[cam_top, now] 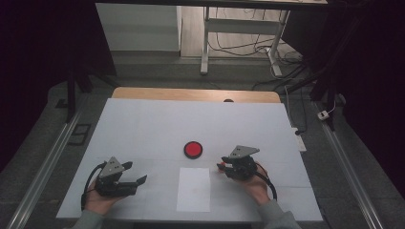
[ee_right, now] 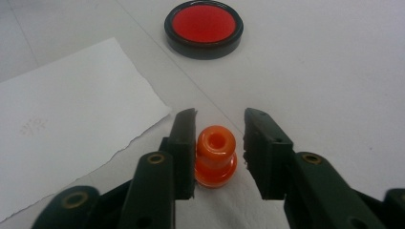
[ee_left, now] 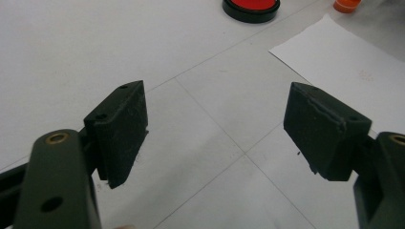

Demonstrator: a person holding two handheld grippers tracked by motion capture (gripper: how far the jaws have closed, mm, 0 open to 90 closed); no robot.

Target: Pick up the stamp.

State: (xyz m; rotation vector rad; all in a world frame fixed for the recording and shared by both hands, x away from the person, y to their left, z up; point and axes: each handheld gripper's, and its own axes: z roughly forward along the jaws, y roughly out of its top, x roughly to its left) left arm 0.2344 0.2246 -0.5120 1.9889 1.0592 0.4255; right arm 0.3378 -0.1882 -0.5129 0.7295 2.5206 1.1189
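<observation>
The orange stamp [ee_right: 216, 156] is a small glossy piece with a rounded top, a narrow waist and a wider flared base. It stands upright on the white table, its top showing a round hollow. It sits between the jaws of the right gripper [ee_right: 219, 138], touching or almost touching the left-hand pad in the right gripper view, with a clear gap to the other pad. In the high view it peeks out at the gripper's tip as a small orange-red spot [cam_top: 220, 166].
</observation>
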